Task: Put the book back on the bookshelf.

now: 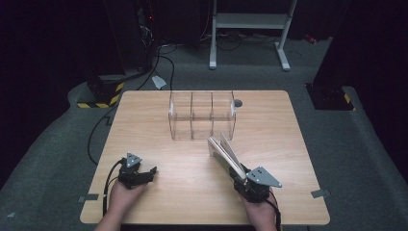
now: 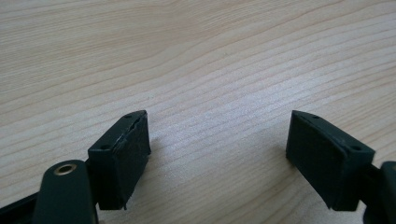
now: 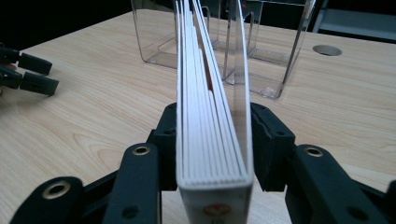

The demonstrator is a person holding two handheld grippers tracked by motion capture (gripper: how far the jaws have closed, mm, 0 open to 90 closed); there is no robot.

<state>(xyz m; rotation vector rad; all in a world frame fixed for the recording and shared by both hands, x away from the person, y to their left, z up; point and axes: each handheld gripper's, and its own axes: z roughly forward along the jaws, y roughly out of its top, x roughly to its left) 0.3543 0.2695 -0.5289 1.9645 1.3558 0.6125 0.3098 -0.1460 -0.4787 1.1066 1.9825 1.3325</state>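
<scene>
Holding a thin white book (image 3: 212, 135) spine-down in my right tool (image 1: 244, 179) at the moment, both jaws clamped on its covers down near the spine. I'm gripping it low like that so the pages are fanning out up top and the far edge is pointing away from me, straight at the clear acrylic organizer (image 1: 202, 115) sitting toward the back of the surface (image 1: 288, 144). My guess is I'm lining it up to slot into one of the three compartments, and the right-hand one looks like the nearest target. The book is off the wood, tilted forward and up, with its front edge near the organizer's front wall but not touching it.

My left tool (image 1: 138, 174) is just idling near the front left corner, well apart from the book. Looking along it, its jaws are spread wide with nothing between them, only bare wood grain underneath. I'm keeping it parked out of the way, though I reckon it could steady the organizer if the book snags on a divider.

As for writing: there's a small round orange mark on the bottom of the spine in the right gripper view, with some tiny print under it, but it's too blurry to read. Nothing legible on the organizer either.
</scene>
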